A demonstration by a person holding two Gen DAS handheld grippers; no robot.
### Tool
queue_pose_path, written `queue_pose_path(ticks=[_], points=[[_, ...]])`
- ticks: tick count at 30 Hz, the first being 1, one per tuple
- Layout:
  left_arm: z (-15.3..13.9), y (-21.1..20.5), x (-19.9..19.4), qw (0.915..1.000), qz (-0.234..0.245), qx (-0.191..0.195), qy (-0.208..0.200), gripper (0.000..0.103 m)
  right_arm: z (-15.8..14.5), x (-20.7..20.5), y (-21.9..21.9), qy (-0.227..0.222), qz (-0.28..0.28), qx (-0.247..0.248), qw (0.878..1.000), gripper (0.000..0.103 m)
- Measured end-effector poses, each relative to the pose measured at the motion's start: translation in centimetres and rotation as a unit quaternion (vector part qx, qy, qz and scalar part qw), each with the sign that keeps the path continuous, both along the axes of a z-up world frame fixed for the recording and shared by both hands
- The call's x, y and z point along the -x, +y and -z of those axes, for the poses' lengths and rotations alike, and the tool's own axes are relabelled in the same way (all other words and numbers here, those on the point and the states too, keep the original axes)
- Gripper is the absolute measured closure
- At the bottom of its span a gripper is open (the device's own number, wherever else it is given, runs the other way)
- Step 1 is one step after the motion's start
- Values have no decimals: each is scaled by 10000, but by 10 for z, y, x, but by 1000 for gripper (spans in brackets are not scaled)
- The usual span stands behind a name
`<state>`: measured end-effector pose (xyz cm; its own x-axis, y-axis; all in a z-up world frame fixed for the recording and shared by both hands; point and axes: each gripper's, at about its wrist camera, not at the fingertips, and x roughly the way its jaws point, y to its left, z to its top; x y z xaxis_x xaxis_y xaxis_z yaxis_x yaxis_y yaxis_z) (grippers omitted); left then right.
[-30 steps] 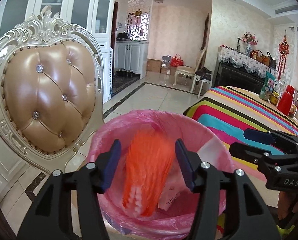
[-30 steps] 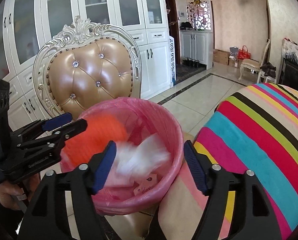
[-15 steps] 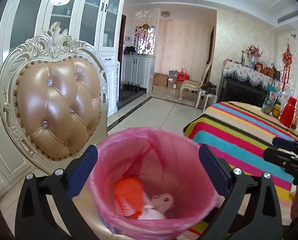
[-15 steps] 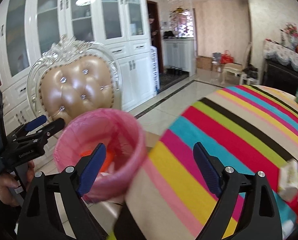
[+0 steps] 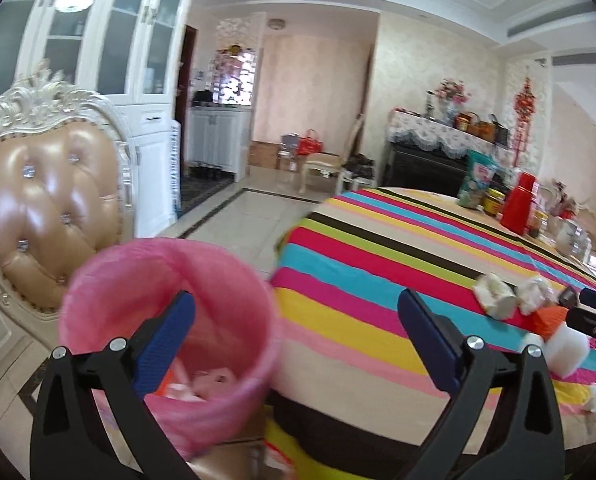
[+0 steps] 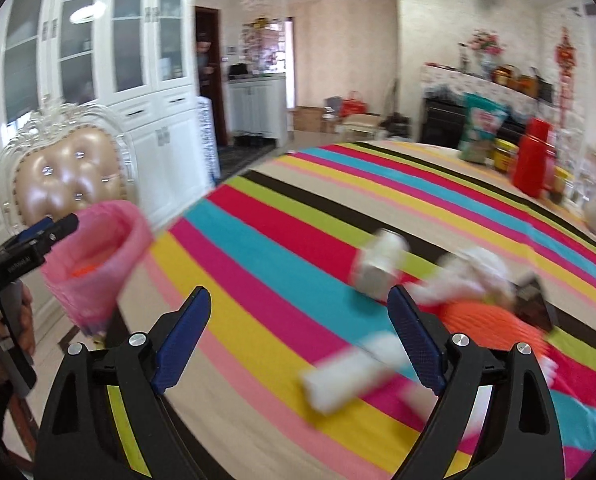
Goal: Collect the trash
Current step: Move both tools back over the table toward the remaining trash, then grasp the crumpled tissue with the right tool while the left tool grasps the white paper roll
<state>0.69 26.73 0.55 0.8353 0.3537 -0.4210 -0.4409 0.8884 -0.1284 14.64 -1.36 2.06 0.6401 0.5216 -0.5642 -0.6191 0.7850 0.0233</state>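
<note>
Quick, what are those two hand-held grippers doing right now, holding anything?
Left hand-held gripper: open, holding nothing, above the pink bin.
Right hand-held gripper: open, holding nothing, over the striped table.

A tufted tan chair (image 5: 46, 208) with an ornate cream frame stands off the table's near left corner, before tall white glass-door cabinets (image 5: 110, 40). The table (image 5: 377, 248) wears a striped multicolour cloth. Along its far right edge stand a red jug (image 5: 519, 202), a green-and-white bag (image 5: 477, 180) and a yellow-lidded jar (image 5: 493, 200). Beyond it, a lace-draped dark sideboard (image 5: 433, 148) carries flowers (image 5: 451, 92).
</note>
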Motion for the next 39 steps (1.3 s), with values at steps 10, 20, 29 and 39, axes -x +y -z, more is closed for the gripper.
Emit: queue_pose_path(ticks=[10, 20, 29, 39], points=[[4, -108, -36, 9956, 932, -54, 86, 5, 27, 10, -125, 288, 970, 46, 9949, 18], [25, -193, -59, 9831, 1791, -19, 391, 5, 60, 33, -194, 747, 1438, 167, 9866, 18], [32, -229, -74, 9763, 2085, -53, 584, 5, 79, 32, -203, 1164, 1383, 313, 9830, 18], [42, -229, -89, 9724, 2129, -122, 949, 5, 99, 22, -184, 1480, 1152, 574, 9806, 18]])
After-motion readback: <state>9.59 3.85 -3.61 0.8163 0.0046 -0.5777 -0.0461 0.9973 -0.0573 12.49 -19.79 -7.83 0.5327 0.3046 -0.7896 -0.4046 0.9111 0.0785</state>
